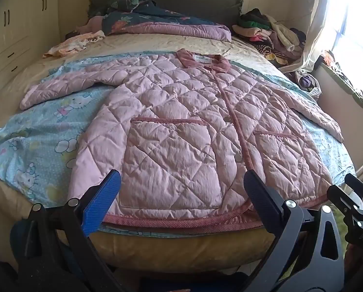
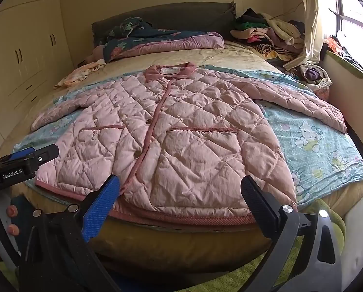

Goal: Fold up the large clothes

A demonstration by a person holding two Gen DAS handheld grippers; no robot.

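Pink jacket (image 1: pixel 176 126) spread flat on the bed (image 1: pixel 186 243).
Left gripper (image 1: pixel 181 199) and right gripper (image 2: pixel 180 202) hover over its hem, fingers apart, empty.

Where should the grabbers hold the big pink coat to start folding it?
Probably the pink coat by its sleeve cuffs: left gripper from the left, right gripper from the right. It lies flat, face up, sleeves spread outward, cuffs free near the bed's sides.

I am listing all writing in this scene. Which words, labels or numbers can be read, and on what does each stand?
"GenRobot.AI": on the black body of the left gripper, seen in the right wrist view.
Neck label of the pink quilted jacket: too small to read.
Embossed marks on the right gripper: blurred, not readable.
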